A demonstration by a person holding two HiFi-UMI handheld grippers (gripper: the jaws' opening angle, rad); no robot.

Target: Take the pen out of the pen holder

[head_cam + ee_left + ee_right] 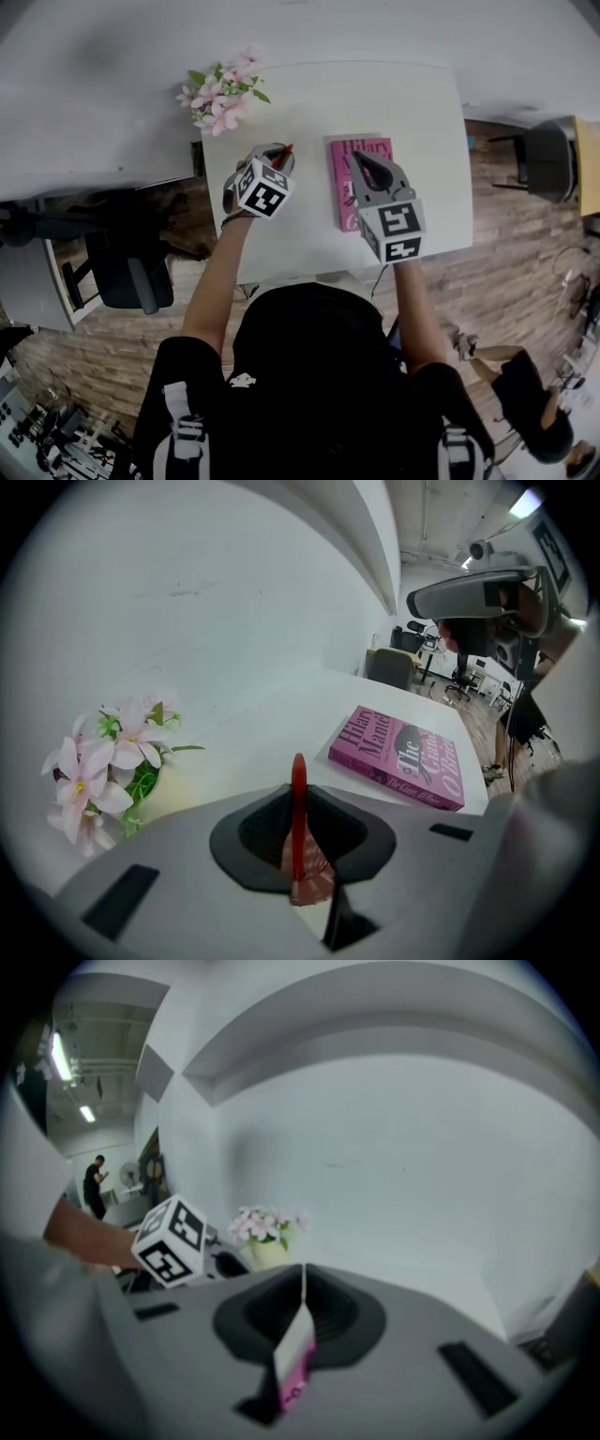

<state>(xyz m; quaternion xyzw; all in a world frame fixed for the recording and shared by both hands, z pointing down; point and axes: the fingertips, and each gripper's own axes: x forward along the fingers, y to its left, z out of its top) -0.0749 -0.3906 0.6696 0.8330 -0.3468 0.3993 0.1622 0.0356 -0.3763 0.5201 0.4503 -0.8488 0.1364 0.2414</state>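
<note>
A red pen (298,794) stands upright between the jaws of my left gripper (298,829), which is shut on it. In the head view the pen's red tip (286,151) pokes out beyond the left gripper (278,156) over the white table (309,98). The pen holder is hidden under the jaws; only a reddish patch shows through the gap below the pen. My right gripper (366,165) hovers over a pink book (346,157), its jaws meeting in a thin line (302,1290) with nothing held.
A pot of pink flowers (221,94) stands at the table's far left corner, close to the left gripper. The pink book (403,757) lies to the right. A dark office chair (127,267) stands left of the table, and a grey wall lies beyond it.
</note>
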